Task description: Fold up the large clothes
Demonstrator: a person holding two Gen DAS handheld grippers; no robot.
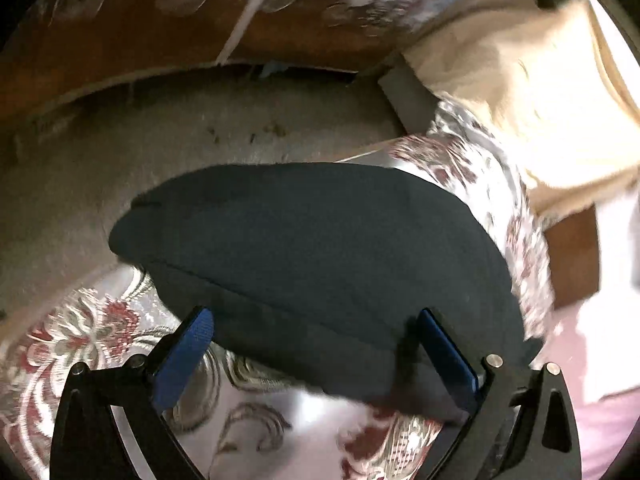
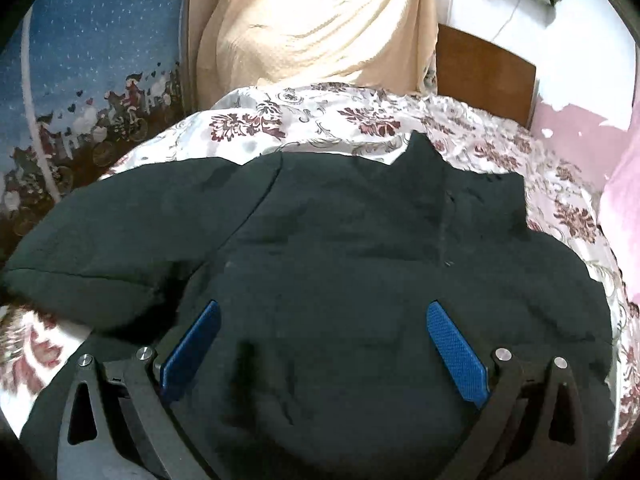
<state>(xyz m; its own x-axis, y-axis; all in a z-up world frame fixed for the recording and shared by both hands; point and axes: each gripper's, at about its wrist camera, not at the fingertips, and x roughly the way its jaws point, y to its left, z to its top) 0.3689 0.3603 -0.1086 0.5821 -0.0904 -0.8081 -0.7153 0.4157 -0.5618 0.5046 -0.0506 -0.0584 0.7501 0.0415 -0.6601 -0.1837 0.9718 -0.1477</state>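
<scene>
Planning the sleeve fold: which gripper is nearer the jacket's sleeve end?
Left. The left gripper, open, hangs right over the sleeve, fingers straddling its edge. The right gripper, open, is over the jacket body, the sleeve off to its left.

A floral bedspread covers the bed, beige drape and brown headboard behind, pink wall beside.

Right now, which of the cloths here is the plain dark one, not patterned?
The black jacket, spread flat on the flowered bedspread. The cream drape behind is pale; the blue curtain carries pictures.
</scene>
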